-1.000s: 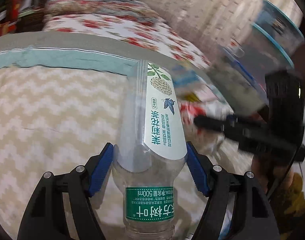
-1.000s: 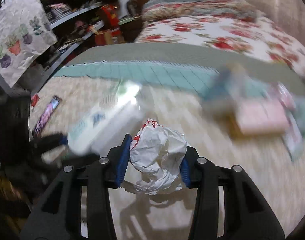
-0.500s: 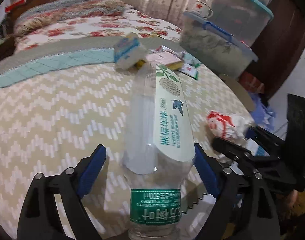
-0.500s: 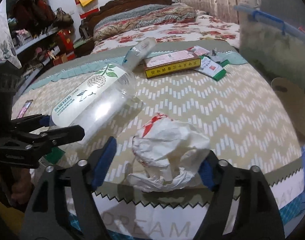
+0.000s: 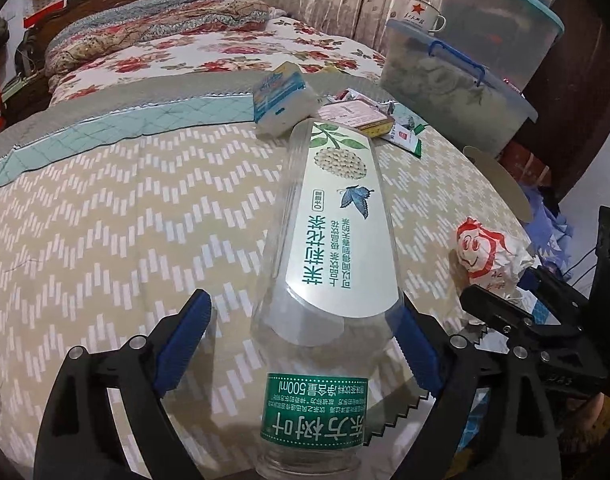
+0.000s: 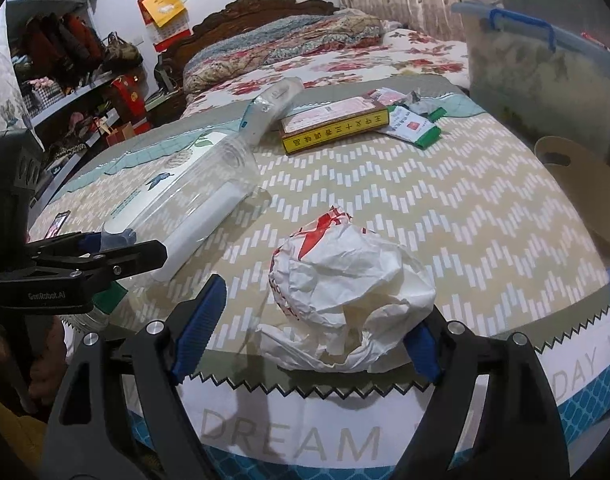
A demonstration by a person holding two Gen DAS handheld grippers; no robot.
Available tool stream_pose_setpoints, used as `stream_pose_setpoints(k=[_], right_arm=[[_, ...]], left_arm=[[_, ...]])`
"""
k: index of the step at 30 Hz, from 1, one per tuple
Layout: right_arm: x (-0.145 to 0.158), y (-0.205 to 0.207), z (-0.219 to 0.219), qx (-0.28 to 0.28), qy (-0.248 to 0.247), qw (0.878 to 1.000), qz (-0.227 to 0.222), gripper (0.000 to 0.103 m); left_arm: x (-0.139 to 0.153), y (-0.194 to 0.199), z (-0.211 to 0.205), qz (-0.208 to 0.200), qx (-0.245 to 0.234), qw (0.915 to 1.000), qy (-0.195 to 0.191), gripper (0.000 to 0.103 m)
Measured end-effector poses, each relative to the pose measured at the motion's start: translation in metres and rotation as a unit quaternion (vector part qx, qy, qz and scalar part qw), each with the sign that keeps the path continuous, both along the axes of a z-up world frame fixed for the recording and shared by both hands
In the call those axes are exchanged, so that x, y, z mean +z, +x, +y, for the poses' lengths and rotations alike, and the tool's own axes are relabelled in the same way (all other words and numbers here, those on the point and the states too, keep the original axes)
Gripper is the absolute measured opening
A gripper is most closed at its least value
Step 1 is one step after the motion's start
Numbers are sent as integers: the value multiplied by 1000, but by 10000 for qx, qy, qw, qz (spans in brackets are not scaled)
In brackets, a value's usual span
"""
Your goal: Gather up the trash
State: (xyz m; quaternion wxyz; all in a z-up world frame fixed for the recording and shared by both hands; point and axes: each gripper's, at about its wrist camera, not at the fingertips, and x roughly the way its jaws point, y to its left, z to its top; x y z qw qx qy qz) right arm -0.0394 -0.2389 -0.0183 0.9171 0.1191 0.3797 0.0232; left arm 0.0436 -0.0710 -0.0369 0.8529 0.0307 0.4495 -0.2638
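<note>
Table with a zigzag cloth holds everything; nothing is lifted yet. The clear plastic bottle lies on its side near the front edge, long axis running away from the left wrist camera, neck end toward the camera, base pointing at the clutter at the far side. Left gripper straddles it at the shoulder with fingers spread wide: the left pad shows a clear gap, the right pad sits right by the bottle wall, contact not certain. Main risk: the bottle is round, smooth and looks empty, so an off-centre close on the tapered shoulder could squirt it forward or roll it sideways, maybe off the near edge. The crumpled white paper wrapper with red print sits at the front edge, right of the bottle and apart from it. Right gripper brackets it, fingers wide, left pad clear of the paper, right pad partly hidden by it. Risk: the wad is soft and may squash or slip out, or drop over the edge it overhangs. Both grippers are close together, so they may bump. Yellow-edged box, green-white packet and tissue pack wait at the far side.
</note>
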Motion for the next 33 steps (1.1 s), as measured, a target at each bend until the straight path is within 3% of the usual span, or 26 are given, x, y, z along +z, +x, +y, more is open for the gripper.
stream_pose_setpoints(k=[13, 33], right_arm=[[9, -5, 3, -112, -112, 9996, -214, 88], [11, -32, -8, -372, 267, 9980, -428, 89]], left_arm=[[-1, -3, 6, -76, 44, 9999, 69, 90], [-3, -7, 11, 9, 171, 9996, 209, 94]])
